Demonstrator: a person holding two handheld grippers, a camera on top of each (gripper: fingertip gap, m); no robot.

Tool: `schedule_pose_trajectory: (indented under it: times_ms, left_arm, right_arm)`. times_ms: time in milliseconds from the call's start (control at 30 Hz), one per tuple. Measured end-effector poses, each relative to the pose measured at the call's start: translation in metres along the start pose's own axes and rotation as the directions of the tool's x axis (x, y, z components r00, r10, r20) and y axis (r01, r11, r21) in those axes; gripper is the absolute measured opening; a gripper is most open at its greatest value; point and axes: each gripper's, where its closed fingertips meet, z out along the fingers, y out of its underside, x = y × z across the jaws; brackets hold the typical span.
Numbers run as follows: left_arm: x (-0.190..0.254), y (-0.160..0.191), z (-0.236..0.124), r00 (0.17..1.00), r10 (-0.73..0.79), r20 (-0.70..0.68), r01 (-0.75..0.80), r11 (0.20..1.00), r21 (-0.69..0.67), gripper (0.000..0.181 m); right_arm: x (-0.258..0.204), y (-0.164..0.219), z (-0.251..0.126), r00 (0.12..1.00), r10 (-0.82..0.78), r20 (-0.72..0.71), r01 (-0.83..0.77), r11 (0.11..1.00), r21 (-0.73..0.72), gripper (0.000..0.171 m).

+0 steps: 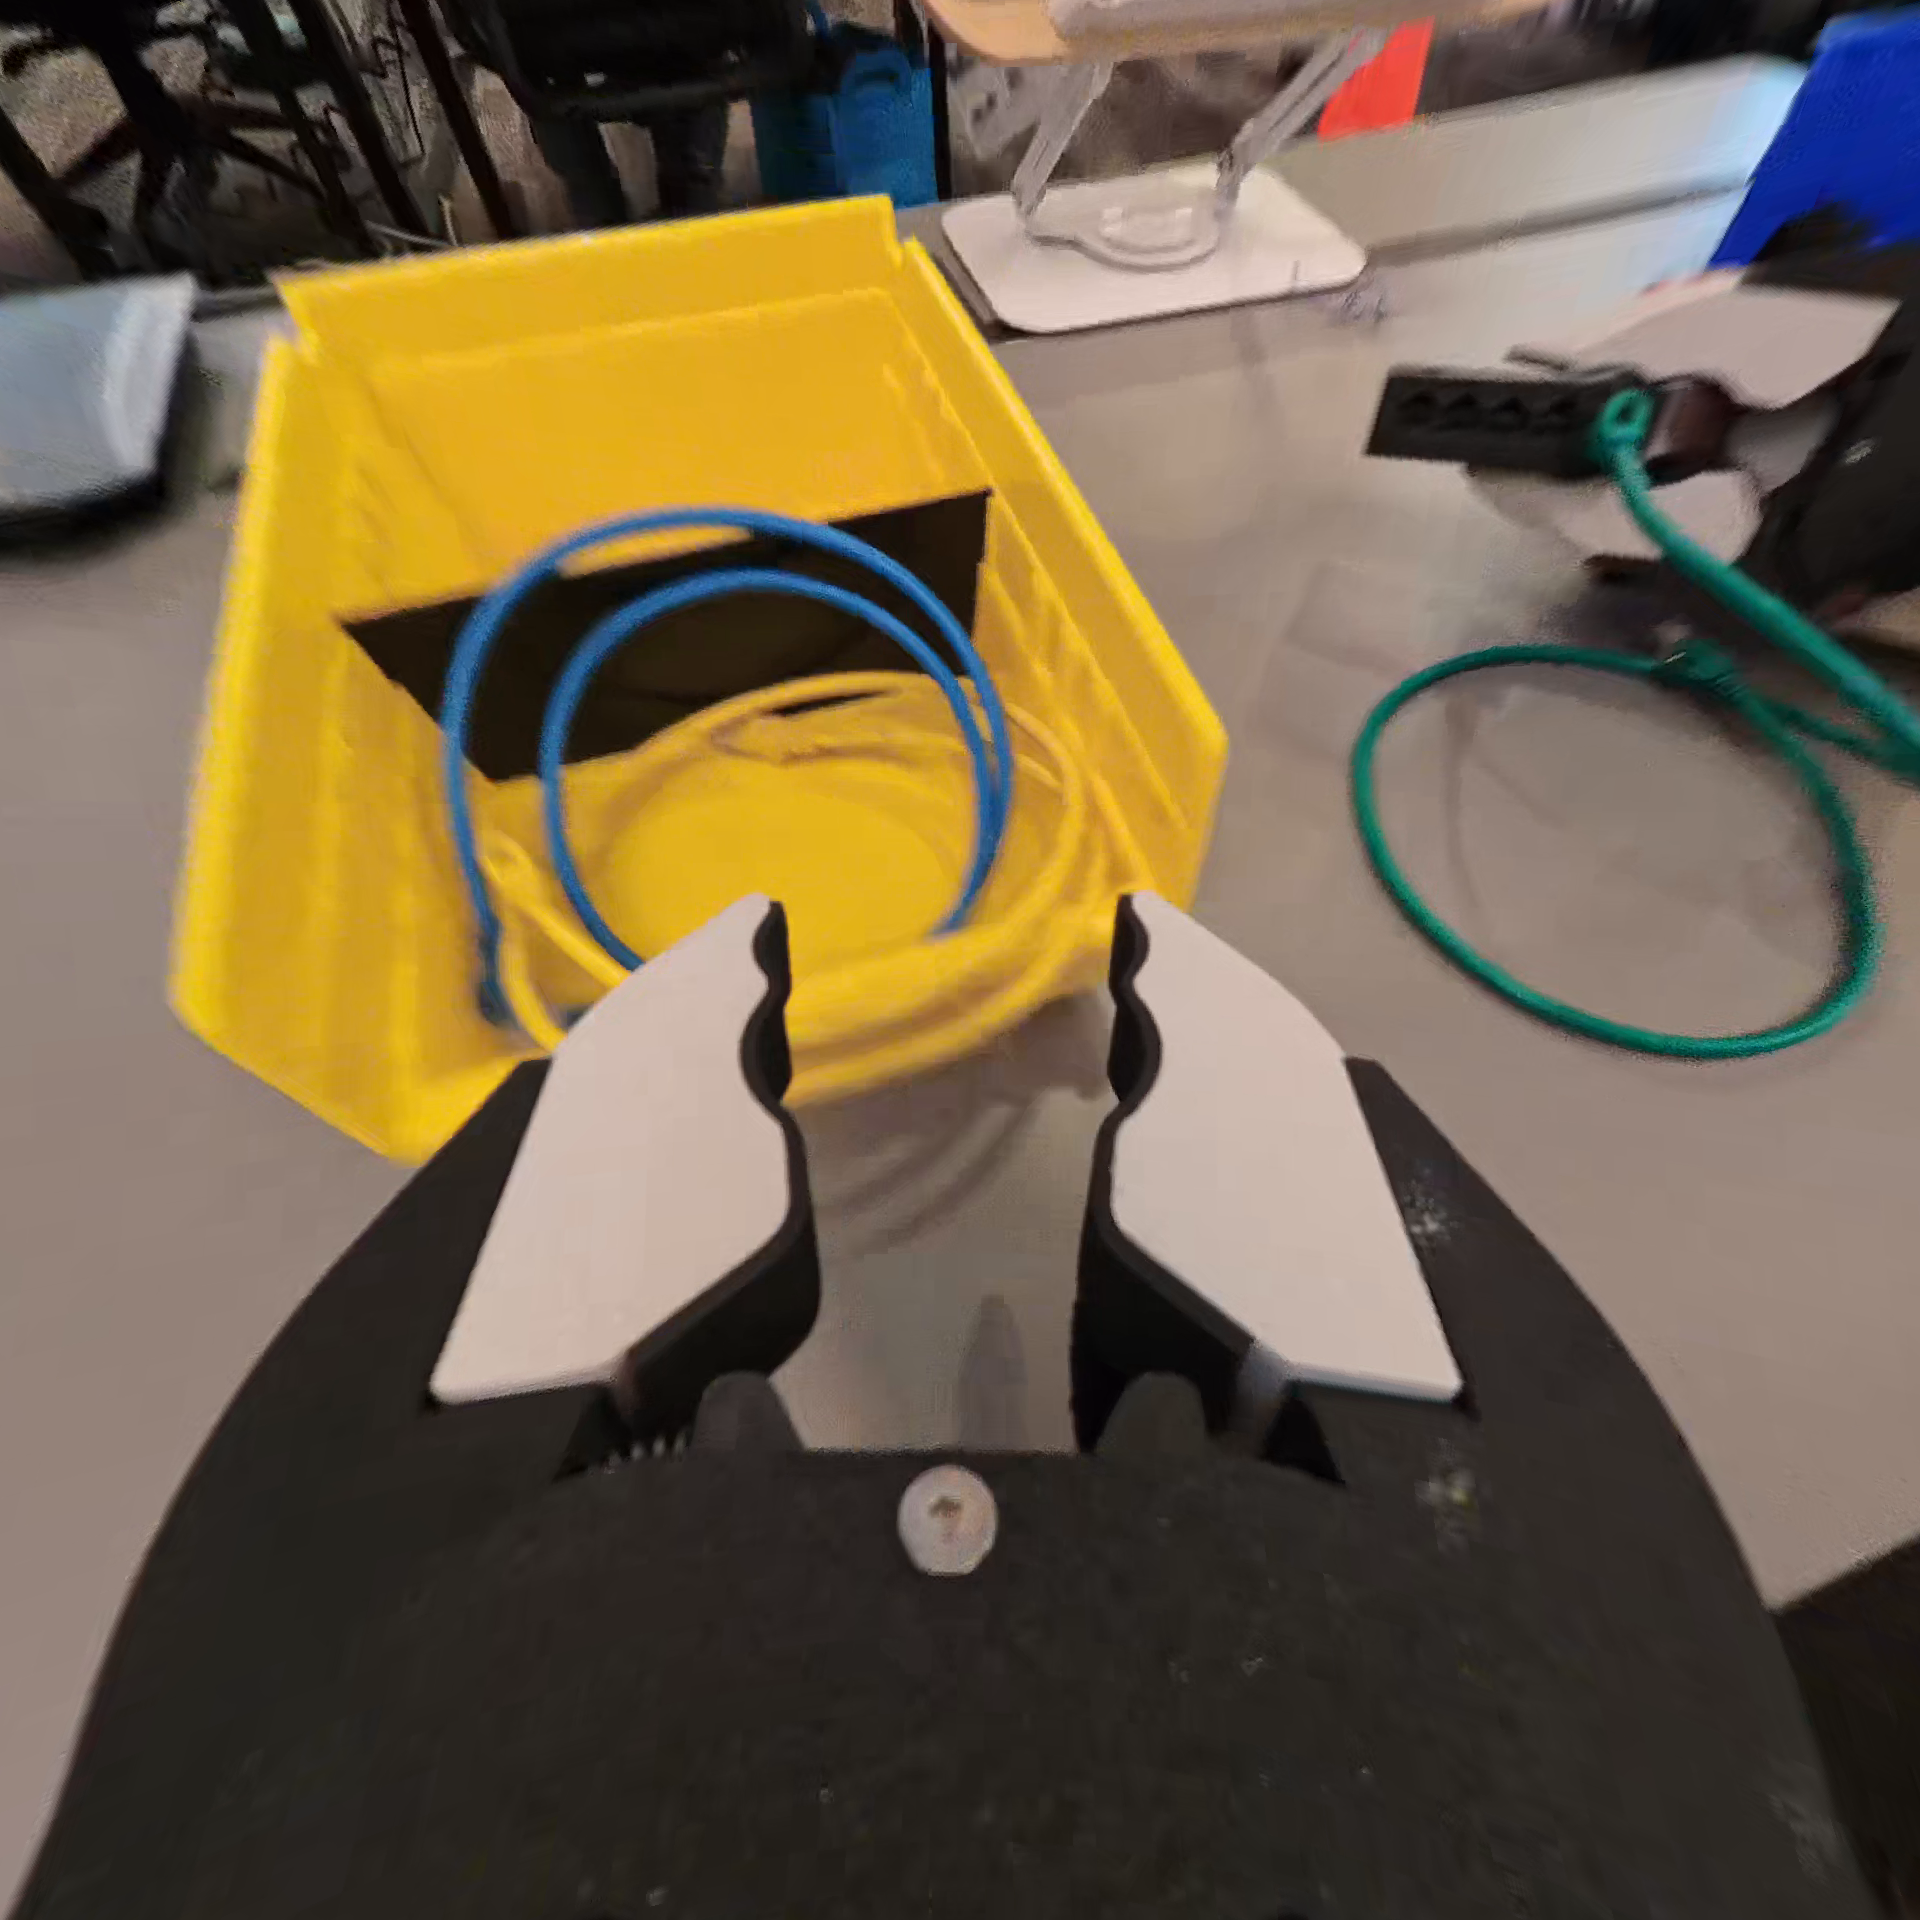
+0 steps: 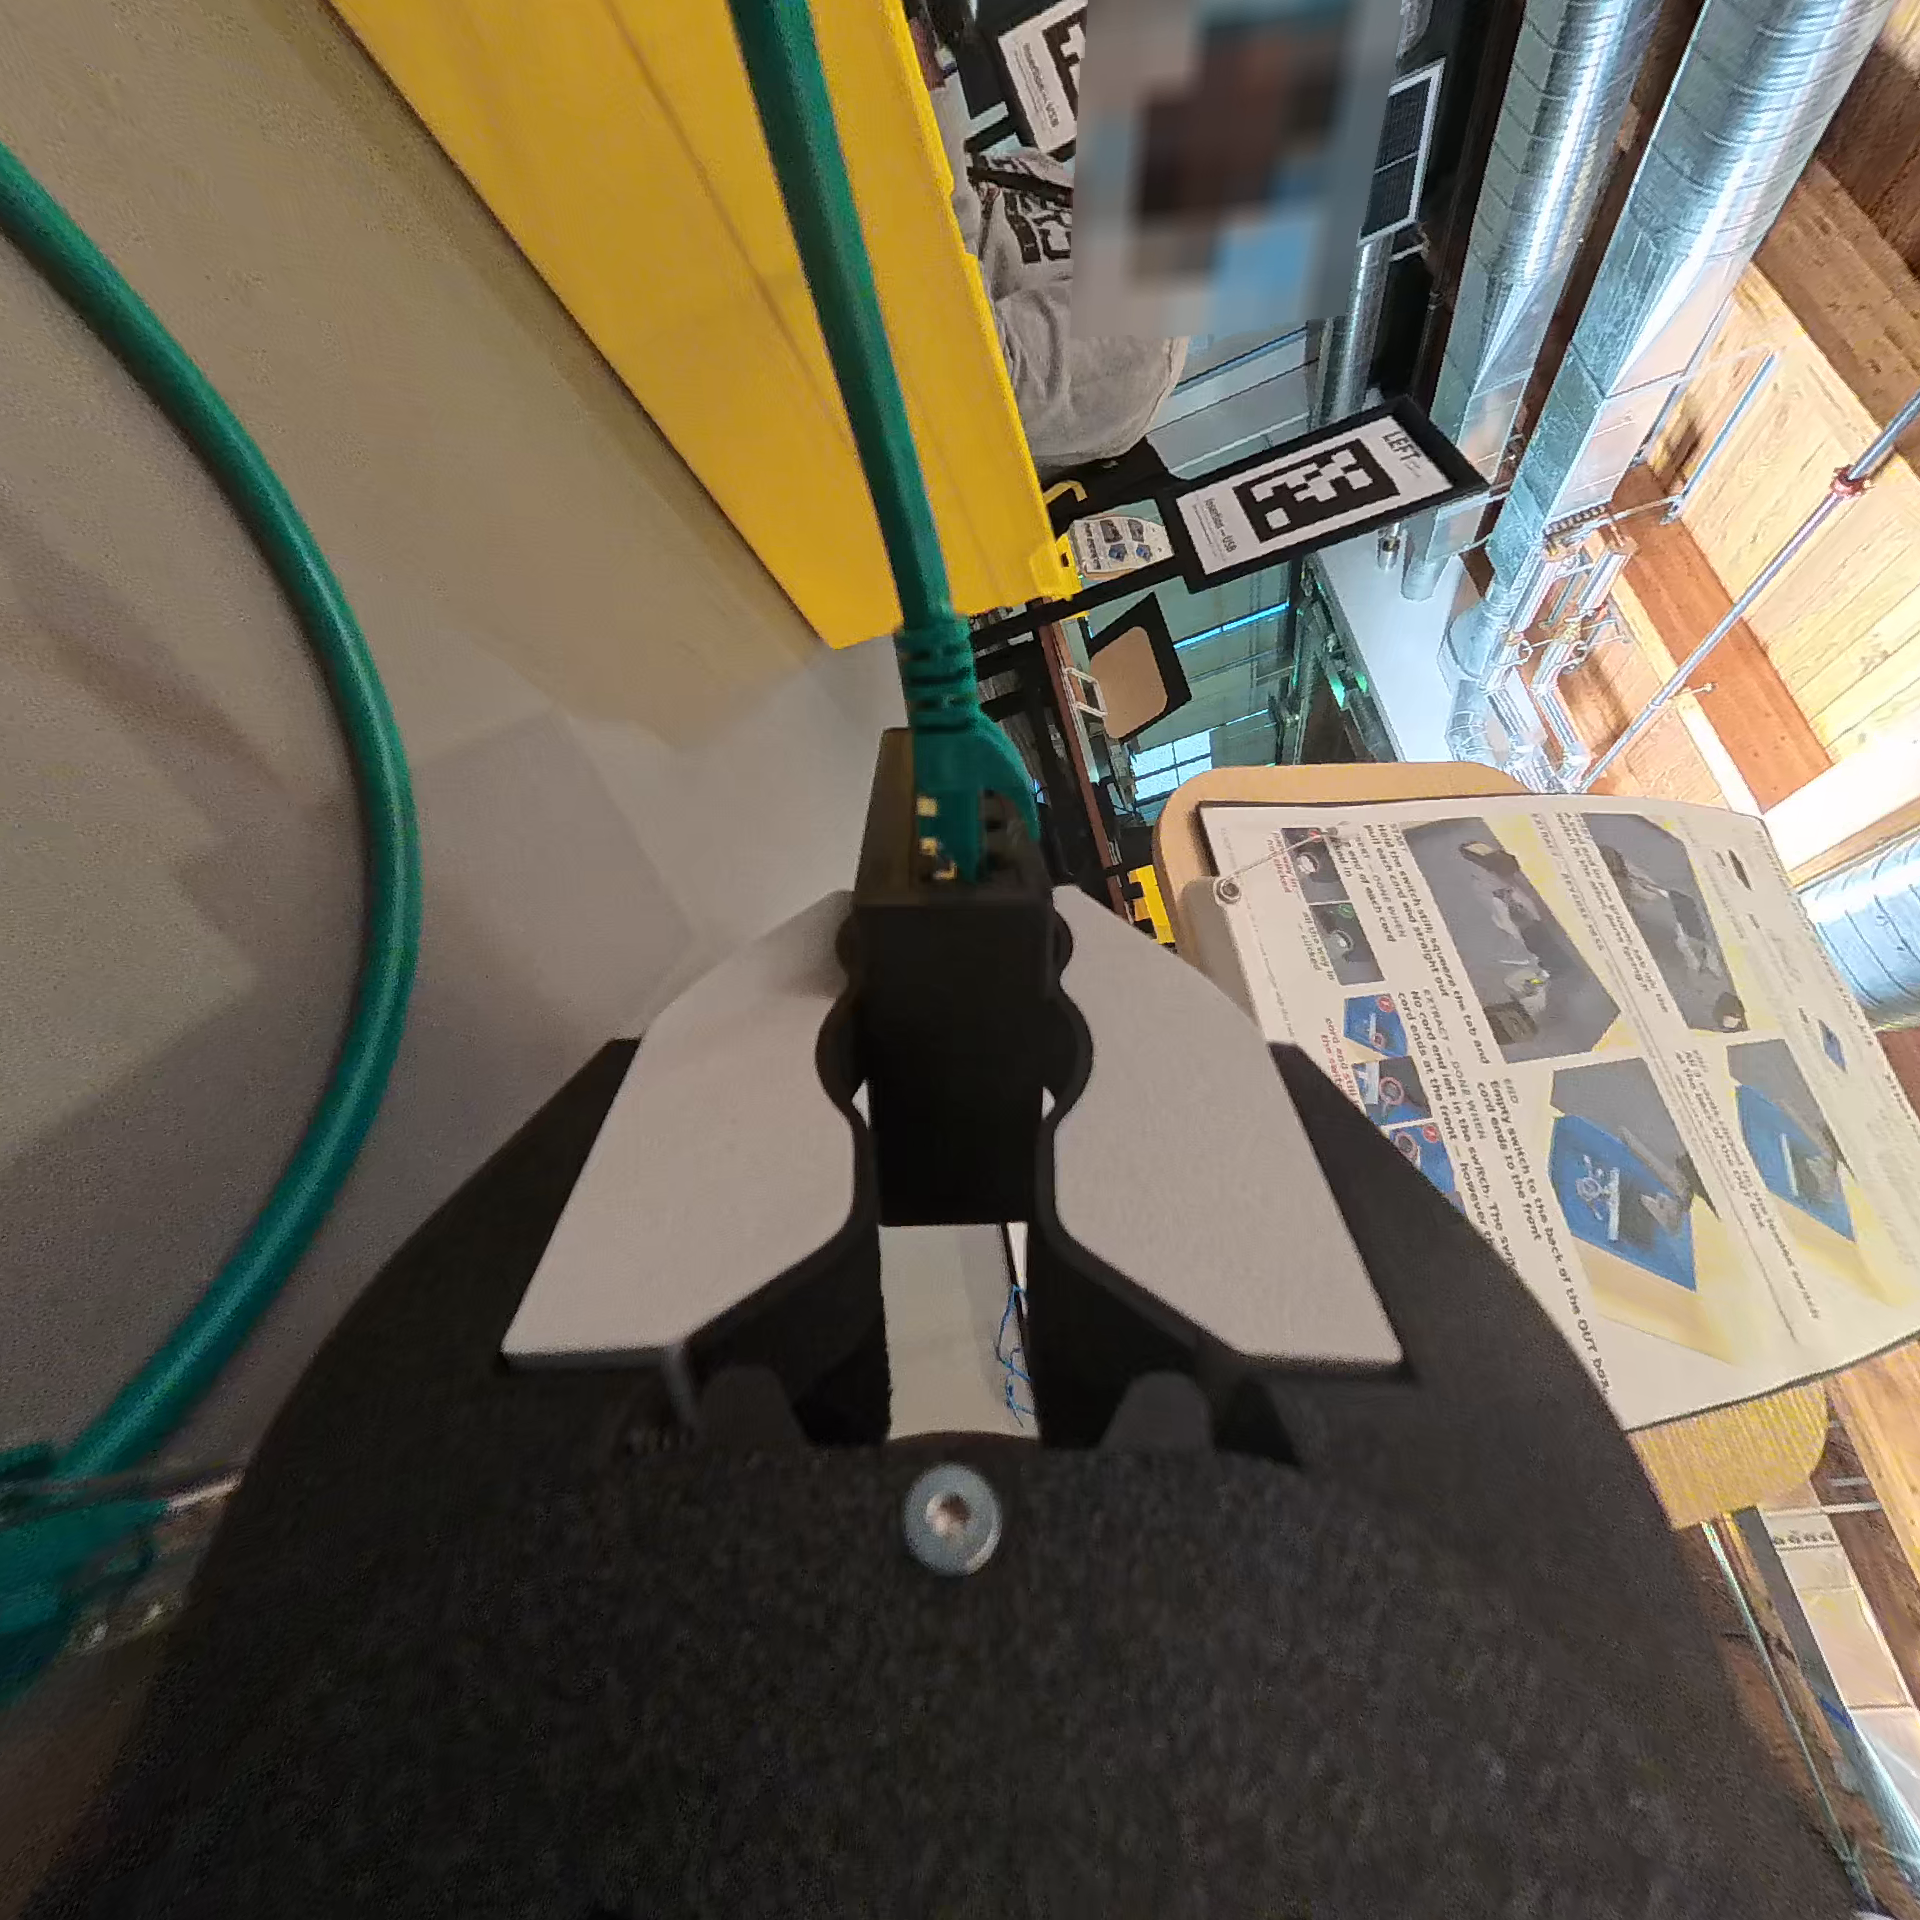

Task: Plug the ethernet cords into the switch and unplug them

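Observation:
My right gripper (image 2: 951, 940) is shut on the black switch (image 2: 951, 1039), holding it by its sides. A green ethernet cord (image 2: 883, 416) is plugged into one of its ports; the rest loops on the grey table (image 2: 343, 665). In the left wrist view the switch (image 1: 1486, 421) sits far right with the green cord (image 1: 1621, 831) plugged in, held by the right gripper (image 1: 1766, 416). My left gripper (image 1: 948, 951) is open and empty, just in front of the yellow bin (image 1: 343, 831). The bin holds a coiled blue cord (image 1: 727, 582) and a coiled yellow cord (image 1: 935, 997).
A white base with a clear stand (image 1: 1153, 249) sits at the table's back edge. A blue bin (image 1: 1839, 135) is at the far right. An instruction sheet on a board (image 2: 1558, 1070) and the yellow bin's wall (image 2: 675, 291) show in the right wrist view.

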Motion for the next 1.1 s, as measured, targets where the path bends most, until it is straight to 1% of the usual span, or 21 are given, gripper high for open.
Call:
schedule_pose_trajectory:
  times_ms: [67, 100, 167, 233, 267, 367, 400, 433, 467, 533, 600, 700, 733, 800, 867, 900, 967, 1033, 1100]
  left_arm:
    - [-0.027, -0.022, 0.013, 0.989, 0.148, 0.017, -0.146, 0.987, -0.070, 0.057]
    - [-0.042, -0.029, 0.024, 0.975, 0.223, 0.023, -0.219, 0.968, -0.124, 0.057]
    - [-0.080, -0.035, 0.051, 0.939, 0.337, 0.072, -0.305, 0.909, -0.284, 0.057]
    - [-0.104, -0.028, 0.078, 0.924, 0.376, 0.066, -0.311, 0.840, -0.444, 0.060]
    - [-0.113, -0.023, 0.090, 0.920, 0.387, 0.069, -0.303, 0.810, -0.503, 0.061]
    - [-0.130, -0.007, 0.114, 0.903, 0.420, 0.094, -0.275, 0.730, -0.625, 0.052]
    - [-0.131, -0.003, 0.119, 0.899, 0.427, 0.097, -0.270, 0.716, -0.644, 0.044]
    - [-0.134, 0.000, 0.123, 0.887, 0.448, 0.115, -0.270, 0.704, -0.657, 0.025]
    - [-0.137, 0.002, 0.125, 0.870, 0.475, 0.133, -0.275, 0.691, -0.668, 0.015]
    - [-0.139, 0.002, 0.126, 0.852, 0.496, 0.167, -0.271, 0.691, -0.670, 0.011]
    - [-0.137, -0.011, 0.119, 0.842, 0.500, 0.204, -0.277, 0.724, -0.632, 0.010]
    - [-0.136, -0.053, 0.095, 0.831, 0.480, 0.282, -0.294, 0.809, -0.509, 0.010]
    - [-0.135, -0.073, 0.085, 0.835, 0.456, 0.308, -0.299, 0.846, -0.442, 0.010]
    - [-0.131, -0.116, 0.064, 0.865, 0.364, 0.346, -0.283, 0.922, -0.263, 0.009]
    - [-0.124, -0.153, 0.042, 0.911, 0.242, 0.334, -0.232, 0.970, -0.070, 0.009]
    - [-0.120, -0.168, 0.032, 0.932, 0.175, 0.318, -0.191, 0.981, 0.018, 0.009]
    - [-0.107, -0.193, 0.012, 0.961, 0.095, 0.259, -0.144, 0.973, 0.181, 0.009]
    - [-0.095, -0.209, -0.004, 0.973, 0.063, 0.221, -0.128, 0.947, 0.295, 0.009]
    - [-0.079, -0.223, -0.015, 0.985, 0.071, 0.155, -0.129, 0.904, 0.408, 0.009]
  right_arm:
    - [-0.001, -0.001, 0.000, 1.000, 0.002, 0.005, -0.002, 1.000, 0.005, 0.029]
    - [-0.001, -0.001, 0.000, 1.000, 0.004, 0.006, -0.004, 1.000, 0.005, 0.029]
    - [0.000, 0.001, 0.000, 1.000, 0.007, 0.005, -0.007, 1.000, 0.001, 0.029]
    - [-0.001, 0.002, 0.000, 1.000, 0.005, 0.007, -0.005, 1.000, -0.008, 0.029]
    - [-0.001, 0.002, 0.000, 1.000, 0.001, 0.006, -0.001, 1.000, -0.011, 0.029]
    - [-0.002, 0.003, 0.000, 1.000, 0.001, 0.009, -0.001, 1.000, -0.013, 0.029]
    - [-0.002, 0.003, 0.001, 1.000, 0.005, 0.012, -0.005, 1.000, -0.013, 0.029]
    - [-0.002, 0.003, 0.001, 1.000, 0.008, 0.014, -0.008, 1.000, -0.012, 0.029]
    - [-0.002, 0.003, 0.001, 1.000, 0.013, 0.015, -0.013, 1.000, -0.011, 0.029]
    - [-0.001, 0.004, 0.001, 1.000, 0.023, 0.017, -0.023, 1.000, -0.009, 0.029]
    - [-0.001, 0.004, 0.001, 0.999, 0.028, 0.017, -0.028, 1.000, -0.008, 0.029]
    - [-0.001, 0.003, 0.002, 0.999, 0.032, 0.022, -0.032, 0.999, -0.001, 0.029]
    - [-0.002, 0.003, 0.002, 0.999, 0.030, 0.023, -0.030, 1.000, 0.000, 0.029]
    - [-0.002, 0.002, 0.002, 0.999, 0.029, 0.023, -0.029, 1.000, 0.001, 0.029]
    - [-0.001, 0.002, 0.002, 0.999, 0.029, 0.020, -0.029, 1.000, 0.001, 0.029]
    - [-0.001, 0.002, 0.001, 0.999, 0.029, 0.017, -0.029, 1.000, -0.001, 0.029]
    - [-0.001, 0.003, 0.001, 1.000, 0.028, 0.014, -0.028, 1.000, -0.004, 0.029]
    - [0.000, 0.003, 0.000, 1.000, 0.026, 0.010, -0.026, 1.000, -0.005, 0.029]
    - [-0.001, 0.003, 0.000, 1.000, 0.025, 0.012, -0.025, 1.000, -0.004, 0.029]
